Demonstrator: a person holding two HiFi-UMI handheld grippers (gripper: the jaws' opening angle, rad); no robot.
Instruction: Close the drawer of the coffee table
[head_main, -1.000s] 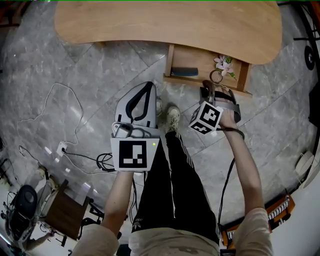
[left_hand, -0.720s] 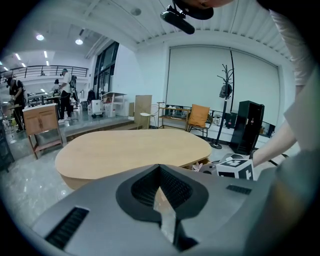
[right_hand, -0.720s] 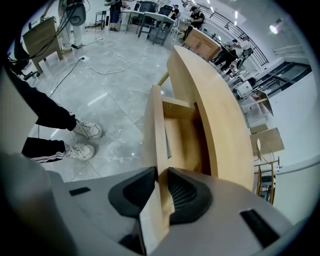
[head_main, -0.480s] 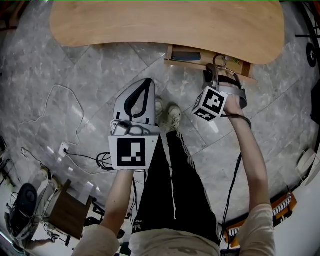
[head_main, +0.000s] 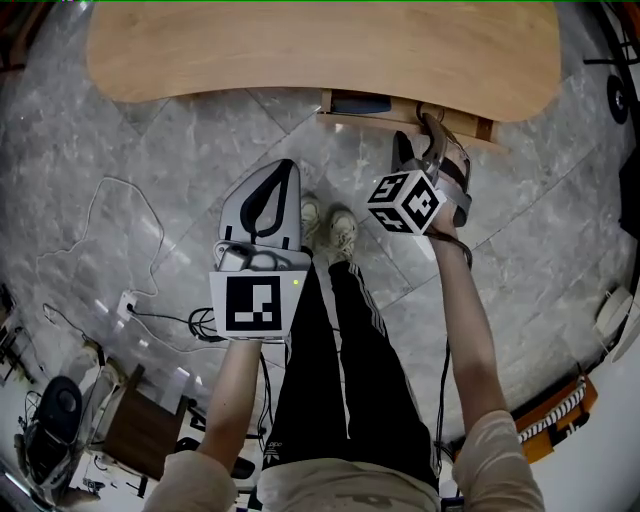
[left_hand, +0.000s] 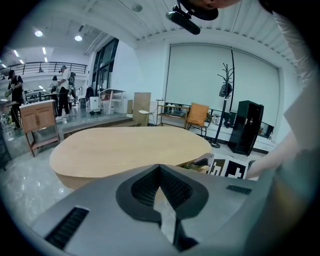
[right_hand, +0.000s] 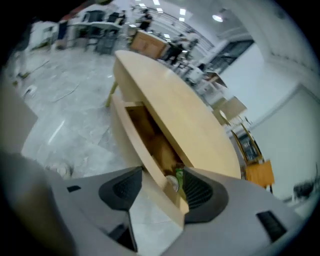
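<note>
The left tool (head_main: 283, 172) is held over the grey marble floor (head_main: 150, 130), well apart from the furniture. Its jaws are pressed together with nothing between them.

The coffee table's tabletop (head_main: 320, 45) is a thick, rounded slab of pale wood with a smooth matt face. The drawer (head_main: 400, 110) sits under its near edge, right of the middle, and only a narrow strip is left showing, so the task is judged almost done. The drawer is a box of the same pale wood with a flat, plain front panel (right_hand: 140, 150); no handle can be made out. It is expected to be stiff and fairly light and to slide straight in. No grip should be needed: a flat push on the middle of the panel is advised, since a push near one end could skew it. Small things are seen inside, perhaps something green and something round, but they are too blurred to be named.

The right tool (head_main: 418, 140) is held at the drawer's right end, pointed downward. Its jaws have just been opening and are now spread. The panel's top edge stands between the ribbed black pads (right_hand: 123, 188), which are not seen to press on it.
</note>
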